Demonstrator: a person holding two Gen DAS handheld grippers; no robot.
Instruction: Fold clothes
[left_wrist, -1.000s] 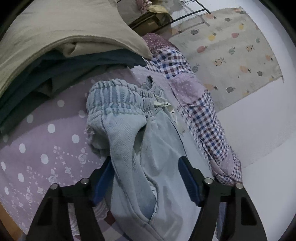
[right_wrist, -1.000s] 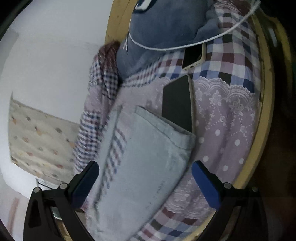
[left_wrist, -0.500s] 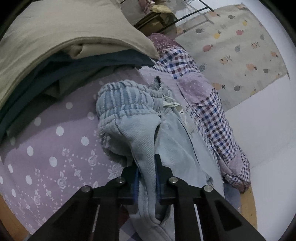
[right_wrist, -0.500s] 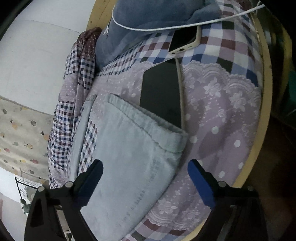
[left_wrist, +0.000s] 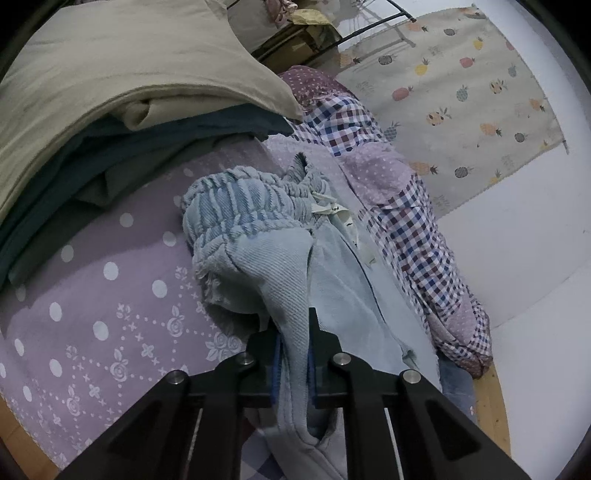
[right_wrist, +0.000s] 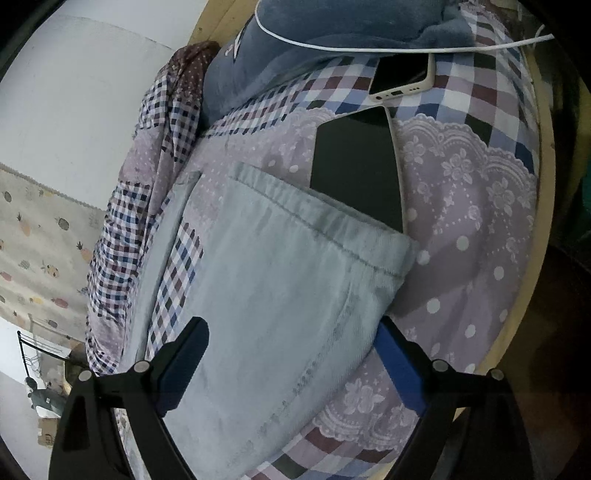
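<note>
Light blue denim trousers (left_wrist: 280, 266) lie on a lilac dotted bedspread (left_wrist: 92, 295), their gathered elastic waistband (left_wrist: 236, 206) bunched toward the far side. My left gripper (left_wrist: 293, 354) is shut on a raised fold of the trousers just below the waistband. In the right wrist view a flat trouser leg (right_wrist: 273, 295) ends in a stitched hem (right_wrist: 325, 240). My right gripper (right_wrist: 291, 354) is open, its fingers straddling that leg from above.
Folded beige and dark blue clothes (left_wrist: 110, 85) are stacked at the left. A checked quilt (left_wrist: 413, 236) runs along the white wall. A dark tablet (right_wrist: 358, 166), a phone (right_wrist: 402, 77) and a white cable (right_wrist: 369, 46) lie beyond the hem. The bed's wooden edge (right_wrist: 543, 206) is right.
My left gripper went from open around the trousers to shut on a fold and lifted it slightly. My right gripper moved closer over the trouser leg, still open.
</note>
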